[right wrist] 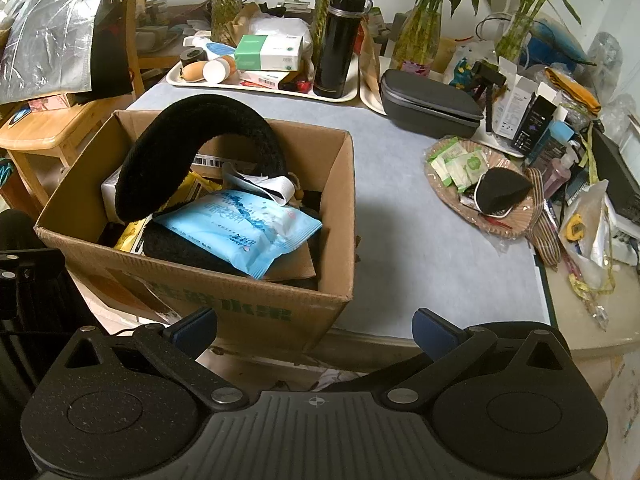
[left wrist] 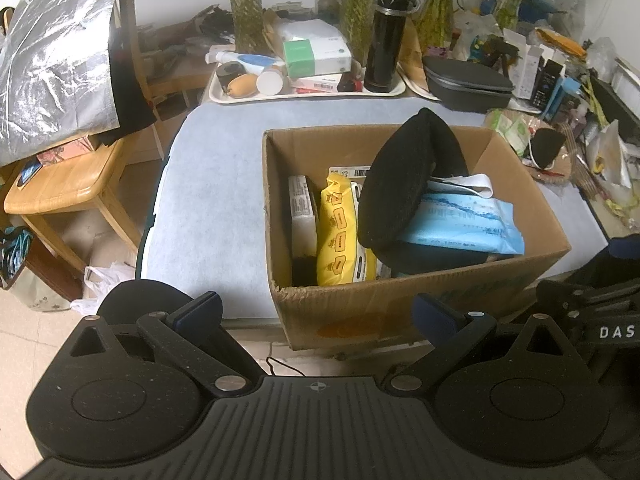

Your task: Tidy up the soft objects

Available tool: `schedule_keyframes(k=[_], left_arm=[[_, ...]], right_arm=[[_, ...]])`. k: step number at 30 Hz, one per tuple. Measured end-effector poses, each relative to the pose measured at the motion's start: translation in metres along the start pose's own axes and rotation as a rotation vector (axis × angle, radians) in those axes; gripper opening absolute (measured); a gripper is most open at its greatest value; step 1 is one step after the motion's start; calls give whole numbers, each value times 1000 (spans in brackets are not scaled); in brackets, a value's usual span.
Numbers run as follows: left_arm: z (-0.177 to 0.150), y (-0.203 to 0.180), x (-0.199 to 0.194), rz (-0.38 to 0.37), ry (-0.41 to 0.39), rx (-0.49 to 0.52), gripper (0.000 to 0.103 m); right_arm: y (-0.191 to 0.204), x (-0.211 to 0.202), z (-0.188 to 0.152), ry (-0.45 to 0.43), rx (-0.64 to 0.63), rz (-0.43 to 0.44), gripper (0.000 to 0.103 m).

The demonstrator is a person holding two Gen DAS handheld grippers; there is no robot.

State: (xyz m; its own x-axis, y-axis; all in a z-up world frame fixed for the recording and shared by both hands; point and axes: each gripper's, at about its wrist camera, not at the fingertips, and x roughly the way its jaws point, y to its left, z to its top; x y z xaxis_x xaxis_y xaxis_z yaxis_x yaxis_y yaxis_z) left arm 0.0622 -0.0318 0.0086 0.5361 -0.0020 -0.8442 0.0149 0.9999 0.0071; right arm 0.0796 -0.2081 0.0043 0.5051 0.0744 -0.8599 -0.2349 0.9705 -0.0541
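Left wrist: my left tool (left wrist: 316,312) is spread, pinching nothing. The box (left wrist: 400,308) on the bench (left wrist: 216,200) hides its floor; a black pad (left wrist: 404,184) leans over a blue pack (left wrist: 464,220), beside a yellow pack (left wrist: 340,232).

Right wrist: my right tool (right wrist: 314,326) is spread, empty. The pad (right wrist: 196,136) arches over the pack (right wrist: 240,228); box print partly cut off.

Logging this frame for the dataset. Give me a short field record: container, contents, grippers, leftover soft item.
container: cardboard box, open top, on the blue-grey table cover
contents: black curved cushion sticking above the rim, blue wipes pack, yellow pack
left gripper: open, empty, short of the box
right gripper: open, empty, at the box's near corner
leftover soft item: black pad on the woven mat, right of the box
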Motion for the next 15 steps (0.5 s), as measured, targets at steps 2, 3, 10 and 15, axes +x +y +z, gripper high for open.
schedule_keyframes(k=[2, 3, 10, 15], left_arm=[[-2, 0, 0, 1, -10, 17, 103], [-3, 1, -1, 3, -12, 24, 103], [-10, 10, 0, -6, -26, 57, 103], [-14, 12, 3, -16, -19, 72, 103]], right_arm=[[-4, 0, -2, -3, -1, 8, 103], [-6, 0, -3, -6, 3, 15, 103], [-24, 1, -12, -6, 42, 64, 103], [-30, 1, -16, -9, 50, 85, 103]])
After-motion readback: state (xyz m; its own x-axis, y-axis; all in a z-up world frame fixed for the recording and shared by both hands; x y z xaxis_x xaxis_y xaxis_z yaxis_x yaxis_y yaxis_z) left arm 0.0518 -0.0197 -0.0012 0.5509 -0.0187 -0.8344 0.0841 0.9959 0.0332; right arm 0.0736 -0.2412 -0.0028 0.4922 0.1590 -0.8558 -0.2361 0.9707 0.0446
